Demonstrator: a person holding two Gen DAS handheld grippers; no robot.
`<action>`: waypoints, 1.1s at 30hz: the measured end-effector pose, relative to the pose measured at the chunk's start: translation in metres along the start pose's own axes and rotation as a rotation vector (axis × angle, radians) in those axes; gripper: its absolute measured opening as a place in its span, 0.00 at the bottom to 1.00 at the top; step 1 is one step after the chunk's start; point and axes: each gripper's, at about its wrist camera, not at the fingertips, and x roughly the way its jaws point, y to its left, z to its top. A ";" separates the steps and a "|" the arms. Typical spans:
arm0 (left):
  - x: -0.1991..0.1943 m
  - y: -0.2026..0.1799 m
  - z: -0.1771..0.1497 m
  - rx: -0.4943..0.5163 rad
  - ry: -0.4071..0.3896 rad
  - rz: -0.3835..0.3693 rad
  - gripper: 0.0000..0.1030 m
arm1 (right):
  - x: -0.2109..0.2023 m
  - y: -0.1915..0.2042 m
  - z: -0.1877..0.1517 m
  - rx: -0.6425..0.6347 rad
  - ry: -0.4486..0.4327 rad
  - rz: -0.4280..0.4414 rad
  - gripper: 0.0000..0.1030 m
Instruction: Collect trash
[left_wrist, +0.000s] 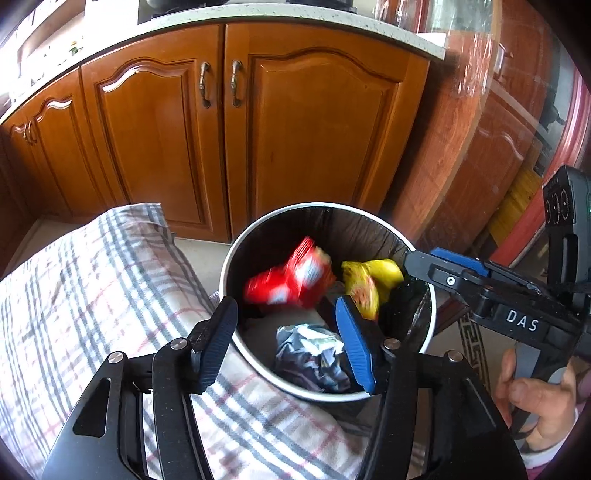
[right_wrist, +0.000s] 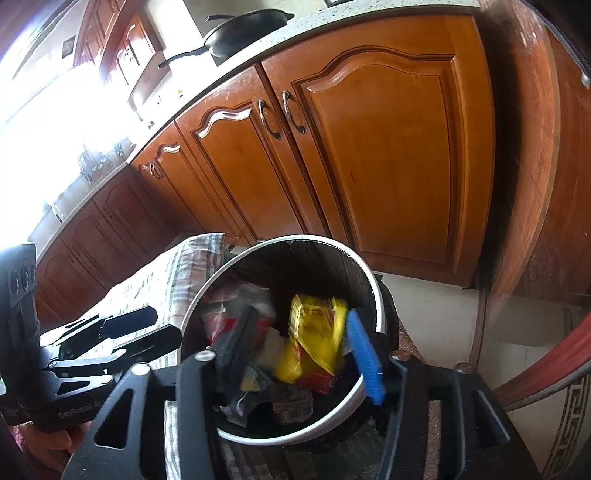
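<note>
Hovering over the round trash bin (left_wrist: 236, 258), we have both claws spread wide and holding nothing. Starting at nine o'clock in the left wrist view, the plaid cloth (left_wrist: 92, 295) covers a padded seat beside the bin, and no litter shows on the part we can see. Our left gripper (left_wrist: 286, 341) sits at six o'clock, its fingers straddling the bin's near rim. Inside the bin's black liner, a crumpled grey paper wad (left_wrist: 310, 354) lies near six o'clock, a red snack wrapper (left_wrist: 291, 280) sits at the centre, blurred as if falling, and a yellow snack bag (left_wrist: 369, 284) sits toward three o'clock, also blurred. Our right gripper (left_wrist: 436, 267) reaches in from three o'clock, its tip over the bin's far edge.

In the right wrist view, the right claw frames the bin from six o'clock, and the yellow bag appears between its open fingers without being pinched.

We judge the drop just made: both wrappers look released into the bin. What remains is unclear, since the wooden cabinets (left_wrist: 221, 129) and visible floor show no further trash; any leftovers lie outside these views.
</note>
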 end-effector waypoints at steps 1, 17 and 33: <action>-0.005 0.003 -0.002 -0.010 -0.009 0.000 0.55 | -0.003 0.000 -0.001 0.007 -0.004 0.004 0.59; -0.110 0.045 -0.085 -0.181 -0.198 -0.004 0.77 | -0.067 0.055 -0.054 0.027 -0.126 0.087 0.98; -0.214 0.066 -0.152 -0.215 -0.401 0.064 0.95 | -0.144 0.144 -0.106 -0.137 -0.342 -0.001 1.00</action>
